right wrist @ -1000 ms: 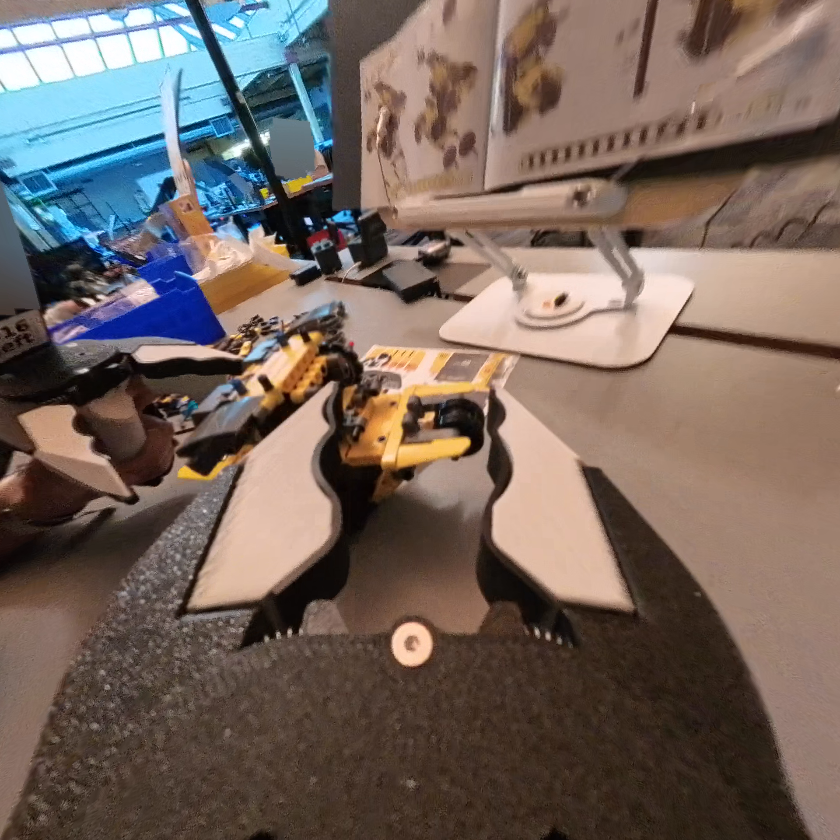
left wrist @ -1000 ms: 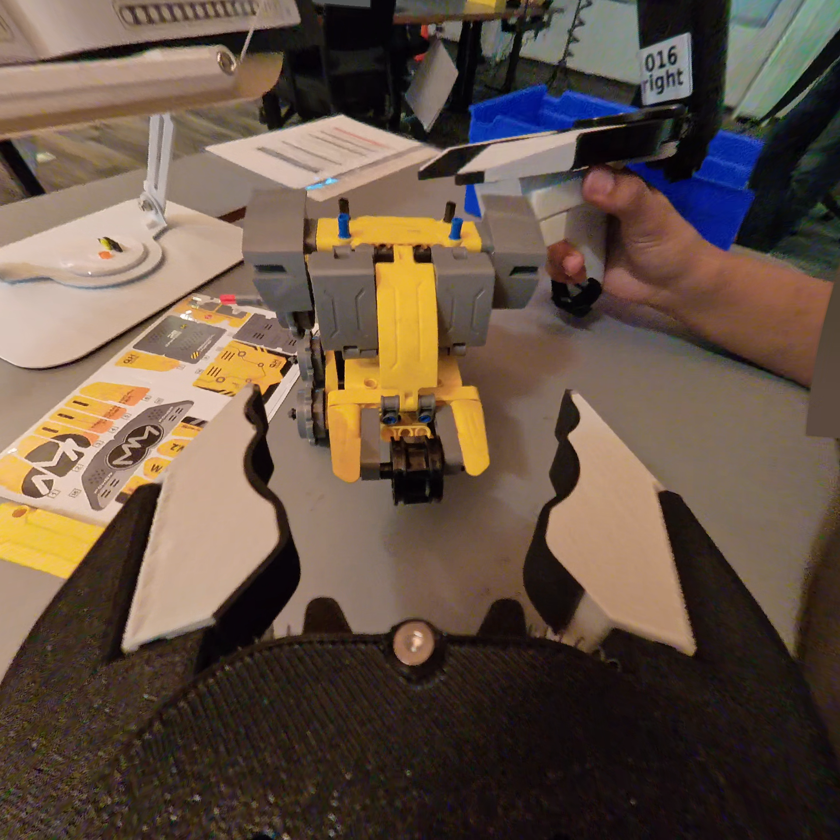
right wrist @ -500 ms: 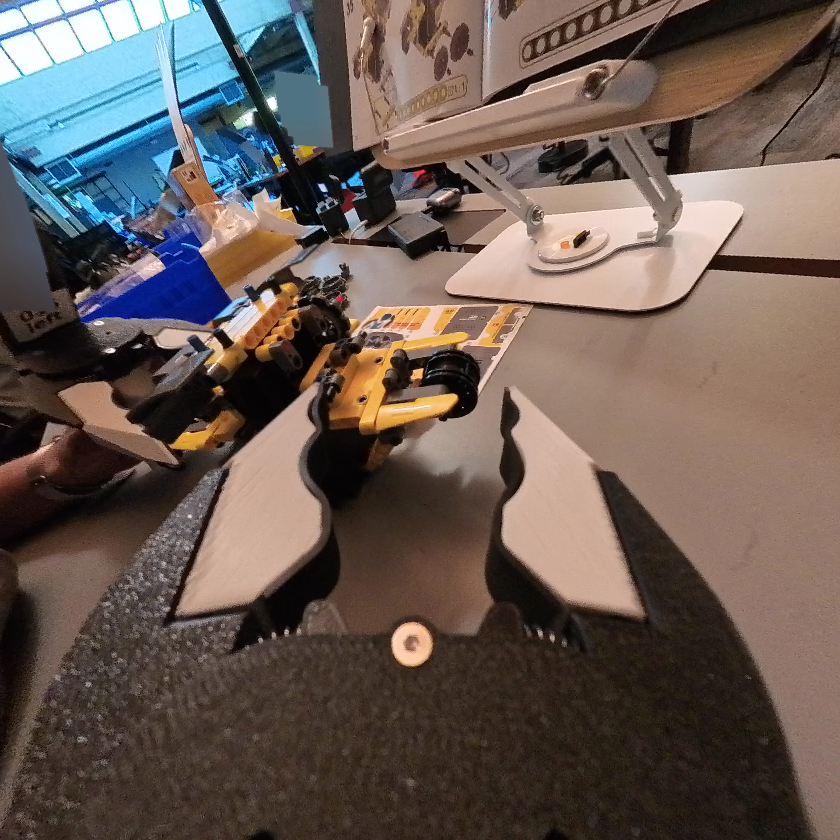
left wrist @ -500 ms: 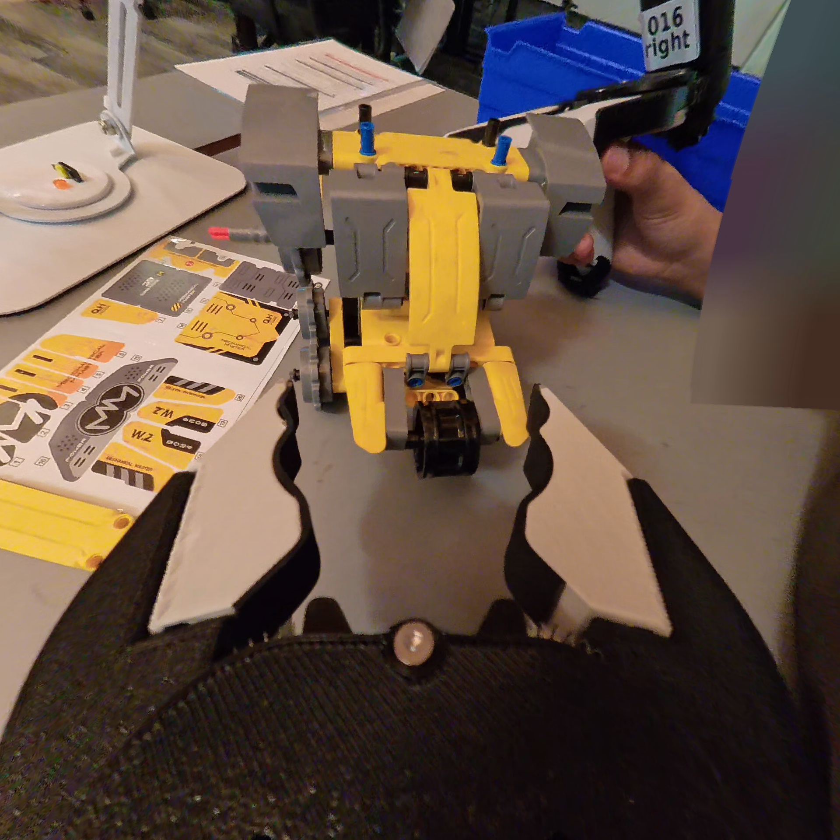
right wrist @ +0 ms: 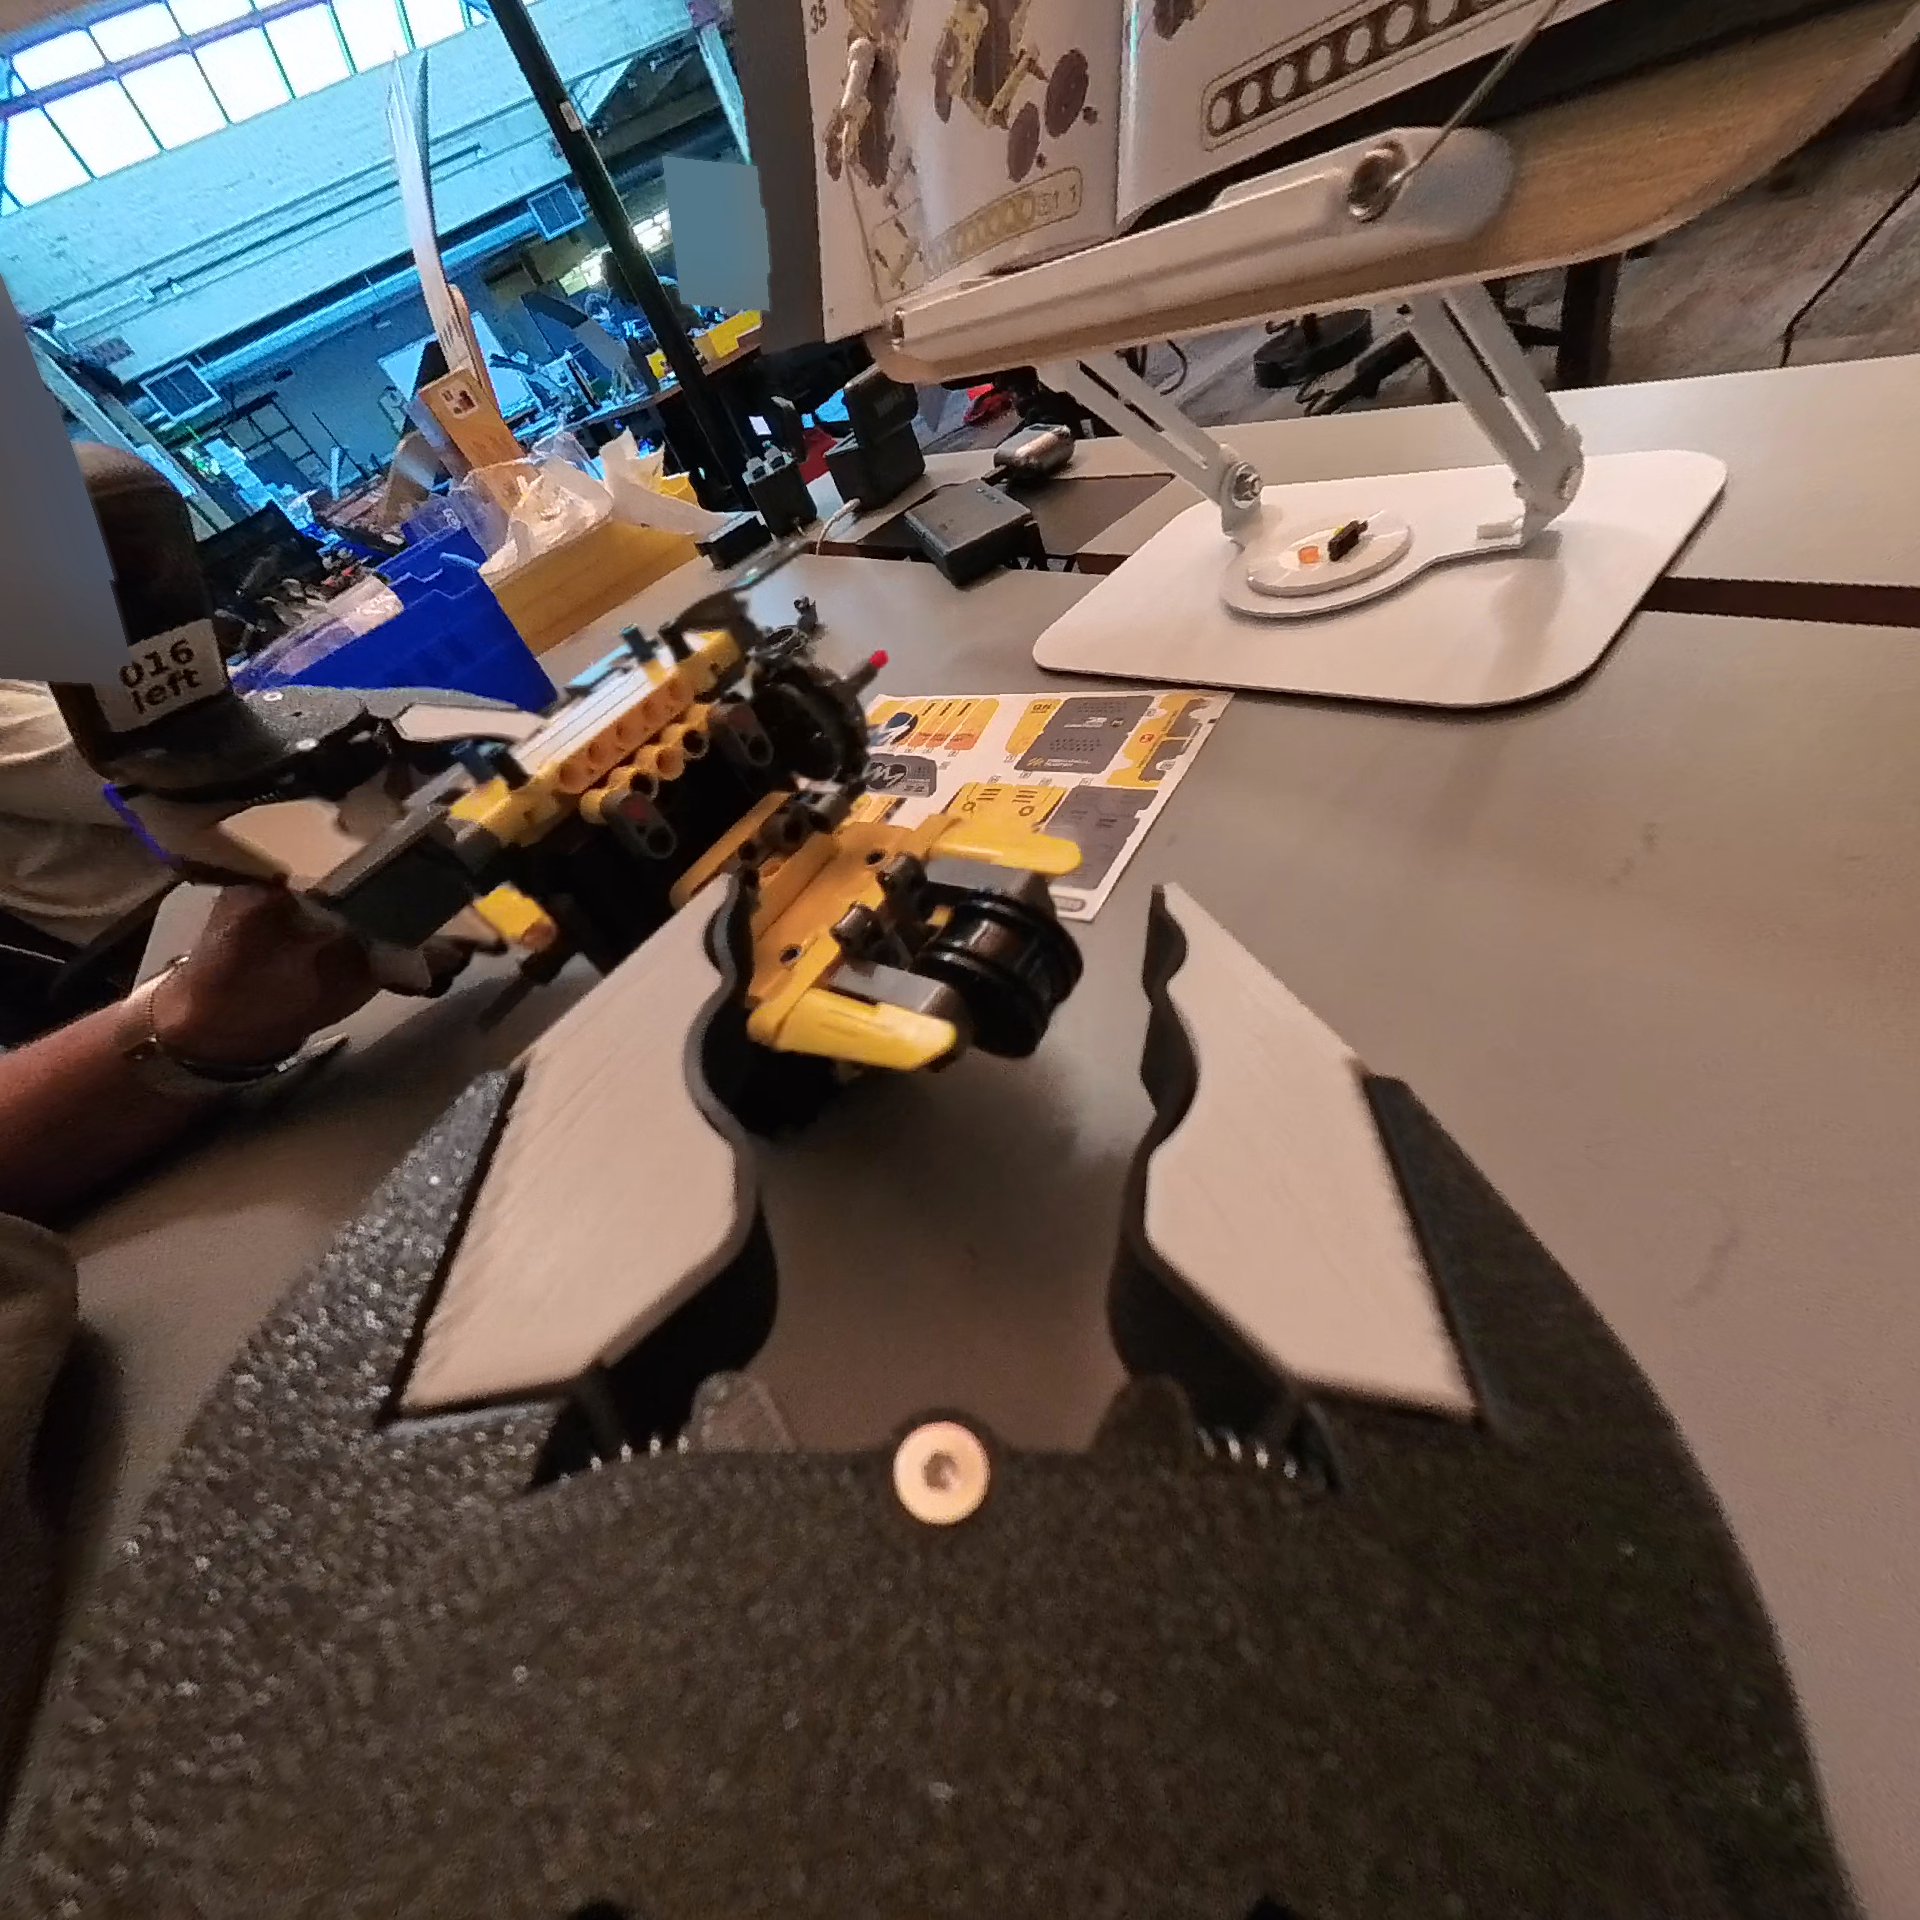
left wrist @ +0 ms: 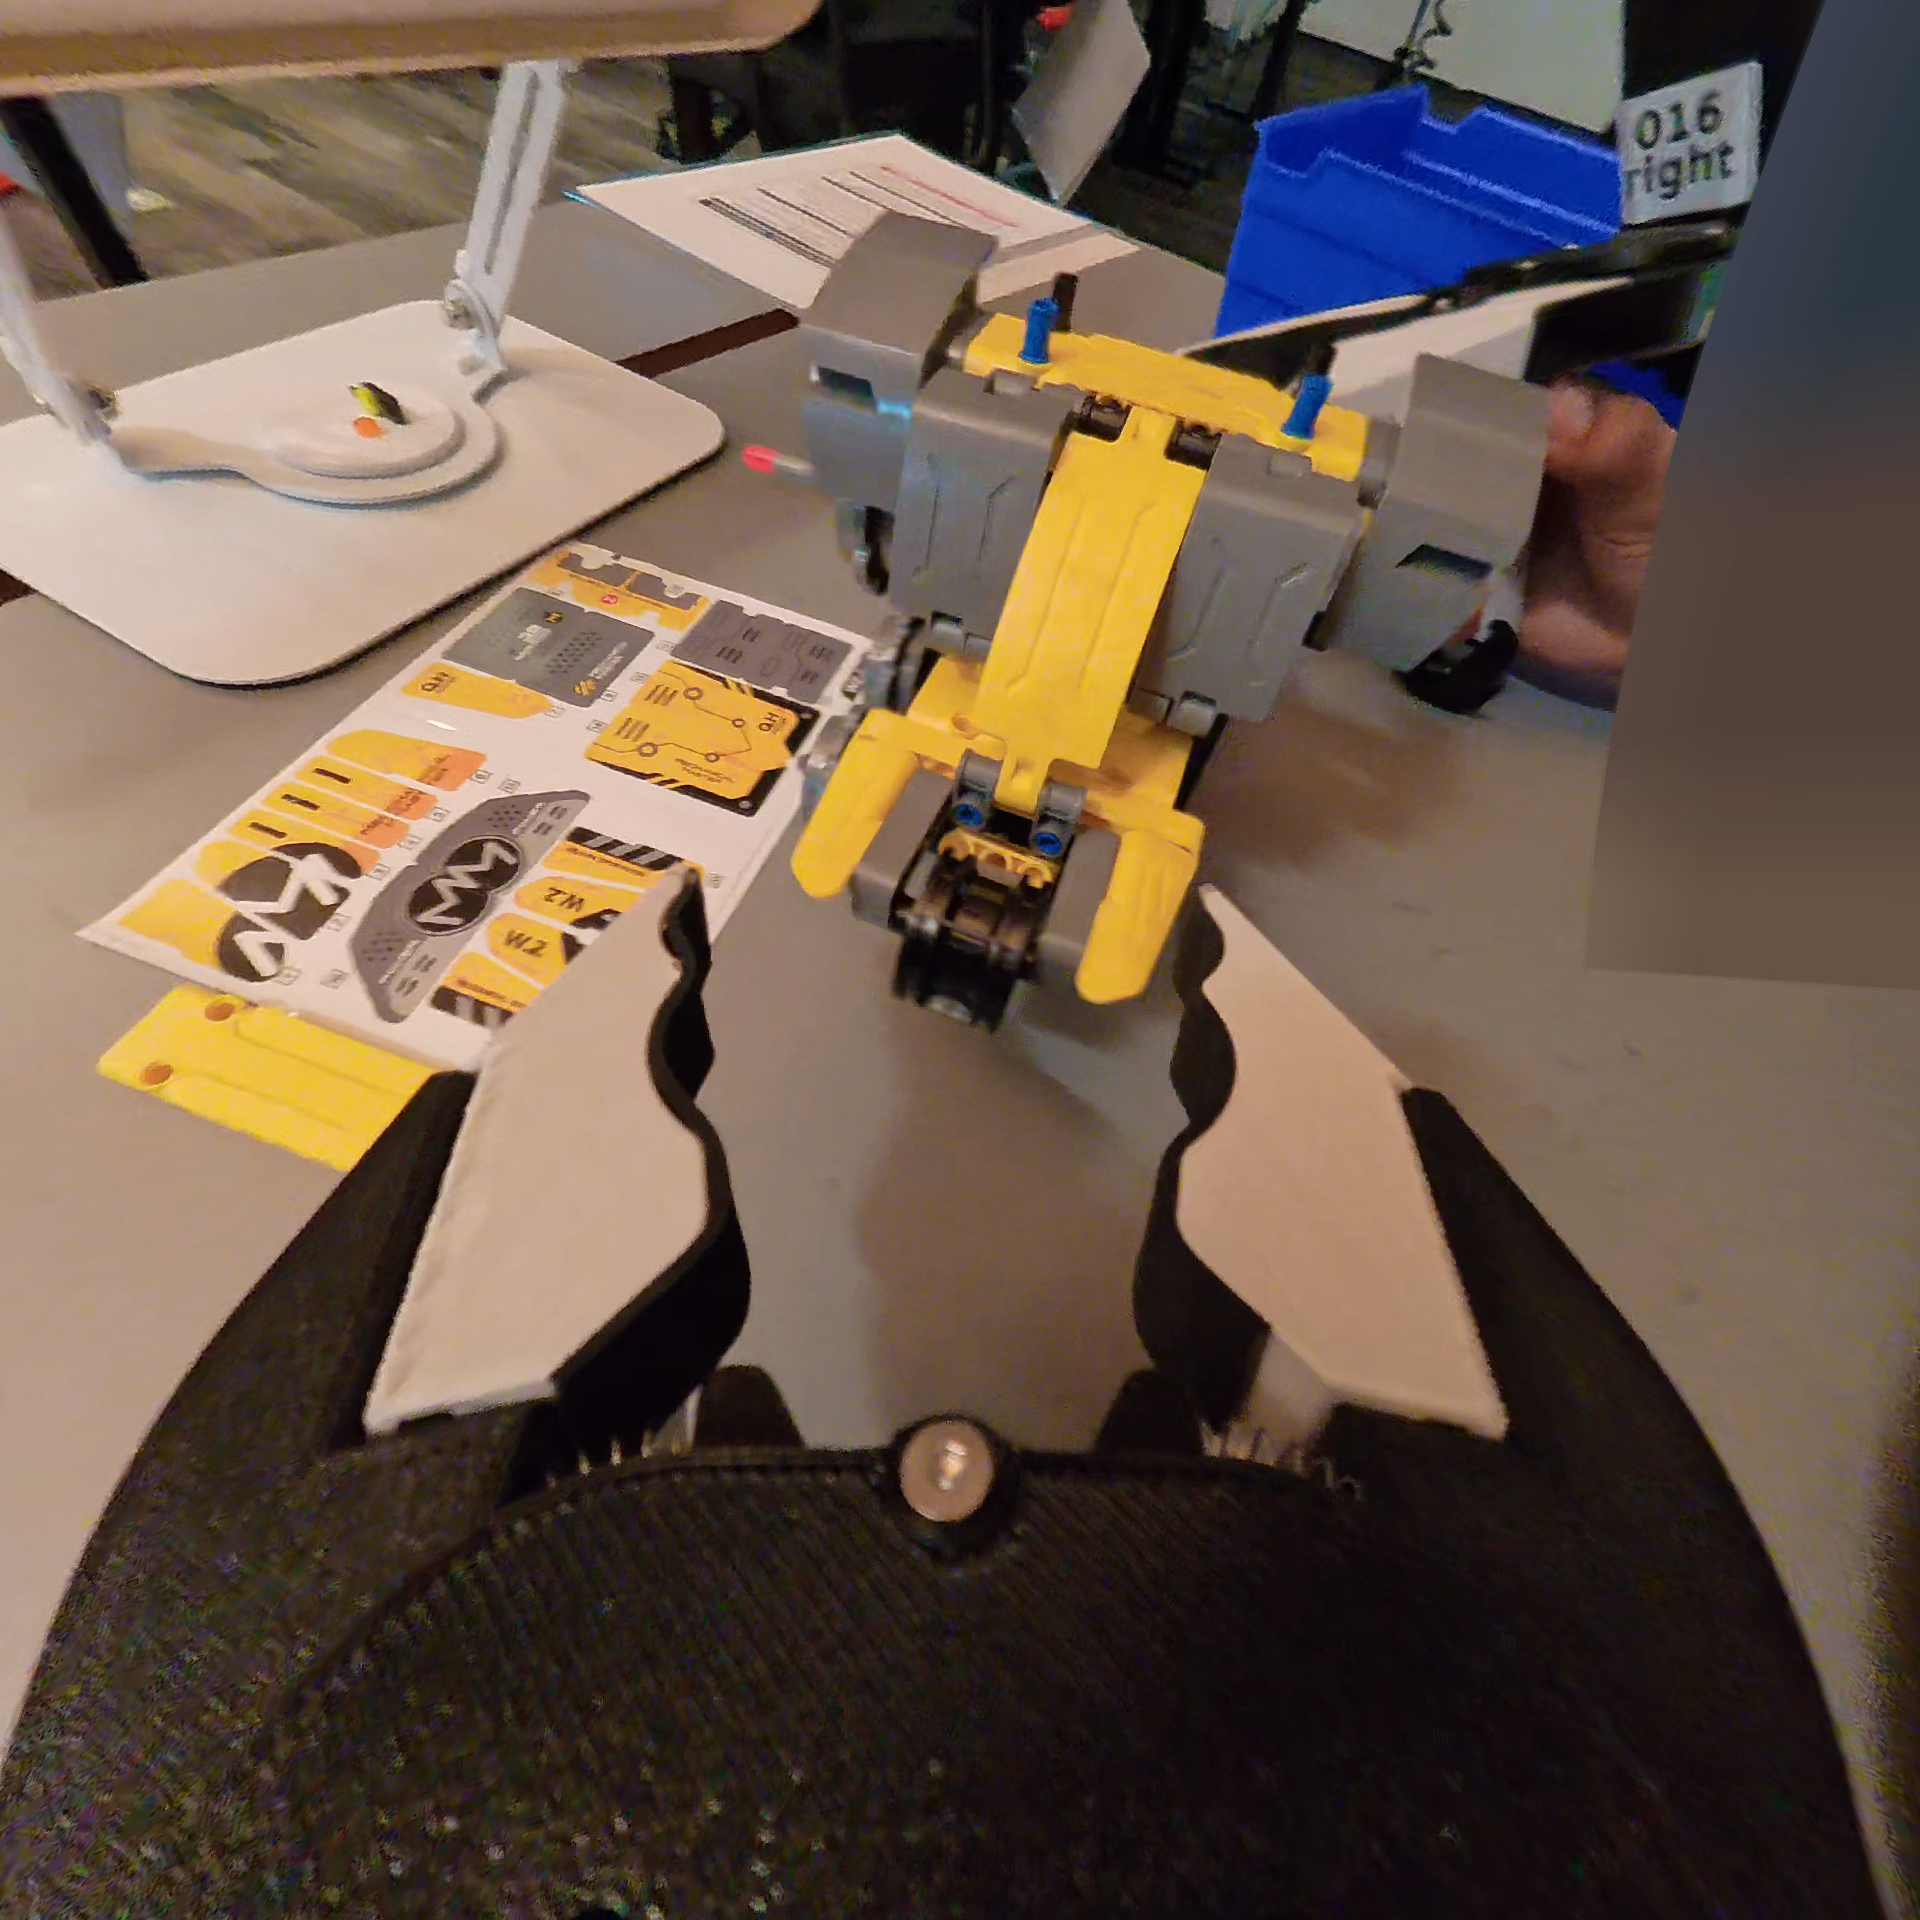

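Since a second ago, the yellow and grey brick model (left wrist: 1091, 623) has come closer to the left tool (left wrist: 940, 940) and now leans a little to one side. It looks lifted off the grey tabletop (left wrist: 1507, 1195), with its shadow lying under it.

Left tool: its two white fingers (left wrist: 582, 1143) are spread wide apart. They hold nothing. The model's small black wheel end sits just in front of the tips, between them, not touching.

Right tool (right wrist: 940, 935): its fingers are also wide apart and grip nothing. In the right wrist view, the model's yellow end with the black wheel (right wrist: 997, 956) hangs between the tips. The left finger (right wrist: 592, 1195) looks very close to the model, but I cannot tell if it touches.

In that same view, the left tool is farther off on the left, and a hand (right wrist: 260, 987) holds it from below, with the wrist low by the tabletop.

A white stand (left wrist: 260, 540) rests on the tabletop, well to the side. A sticker sheet (left wrist: 468, 810) lies flat beside the model. A flat yellow piece (left wrist: 249, 1081) lies near the sheet's edge.
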`<state>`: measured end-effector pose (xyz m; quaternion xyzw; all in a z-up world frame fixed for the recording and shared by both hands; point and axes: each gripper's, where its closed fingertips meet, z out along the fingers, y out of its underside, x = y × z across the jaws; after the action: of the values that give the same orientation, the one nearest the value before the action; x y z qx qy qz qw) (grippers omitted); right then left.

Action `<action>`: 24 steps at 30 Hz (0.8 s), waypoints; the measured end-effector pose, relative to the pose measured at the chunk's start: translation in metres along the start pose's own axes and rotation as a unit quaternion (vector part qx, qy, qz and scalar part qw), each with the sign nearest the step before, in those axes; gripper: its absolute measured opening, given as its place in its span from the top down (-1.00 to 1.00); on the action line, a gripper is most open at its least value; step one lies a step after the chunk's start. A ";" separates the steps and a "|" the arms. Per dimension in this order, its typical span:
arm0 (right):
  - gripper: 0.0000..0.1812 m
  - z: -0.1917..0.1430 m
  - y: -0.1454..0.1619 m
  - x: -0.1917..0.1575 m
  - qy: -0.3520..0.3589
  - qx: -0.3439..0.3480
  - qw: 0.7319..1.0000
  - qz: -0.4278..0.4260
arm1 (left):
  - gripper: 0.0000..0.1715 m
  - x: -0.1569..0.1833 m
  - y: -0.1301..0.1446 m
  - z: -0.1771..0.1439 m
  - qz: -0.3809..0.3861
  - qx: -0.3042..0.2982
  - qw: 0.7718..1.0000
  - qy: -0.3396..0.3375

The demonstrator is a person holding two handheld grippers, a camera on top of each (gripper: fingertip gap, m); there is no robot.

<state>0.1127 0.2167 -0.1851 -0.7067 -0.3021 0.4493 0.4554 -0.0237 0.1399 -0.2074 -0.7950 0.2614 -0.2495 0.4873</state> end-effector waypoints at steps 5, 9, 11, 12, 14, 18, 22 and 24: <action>0.15 0.003 0.007 -0.009 -0.016 -0.023 0.999 -0.016 | 0.06 -0.015 -0.004 -0.007 -0.005 0.010 1.000 -0.029; 0.14 0.003 0.007 -0.014 -0.029 -0.026 0.999 -0.022 | 0.03 -0.014 -0.005 -0.007 -0.019 0.017 1.000 -0.015; 0.13 0.002 0.006 -0.016 -0.035 -0.021 0.999 -0.024 | 0.01 -0.012 -0.004 -0.005 -0.022 0.019 1.000 -0.006; 0.13 0.001 0.004 -0.018 -0.041 -0.017 0.999 -0.028 | 0.00 -0.011 -0.004 -0.005 -0.023 0.019 1.000 -0.001; 0.13 -0.001 0.000 -0.023 -0.050 -0.005 0.998 -0.048 | -0.02 -0.008 -0.003 -0.003 -0.024 0.021 0.999 0.009; 0.12 0.001 0.004 -0.032 -0.059 -0.012 0.994 -0.086 | -0.11 0.001 -0.003 -0.001 -0.021 0.023 0.999 0.033; 0.11 0.005 0.009 -0.032 -0.049 -0.025 0.994 -0.099 | -0.14 0.006 -0.001 0.002 -0.016 0.022 0.999 0.046; 0.11 0.005 0.009 -0.032 -0.048 -0.025 0.994 -0.099 | -0.15 0.007 -0.001 0.002 -0.014 0.021 0.998 0.049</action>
<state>0.0955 0.1881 -0.1831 -0.6624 -0.4028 0.4279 0.4647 -0.0167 0.1370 -0.2065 -0.7747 0.2688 -0.3004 0.4871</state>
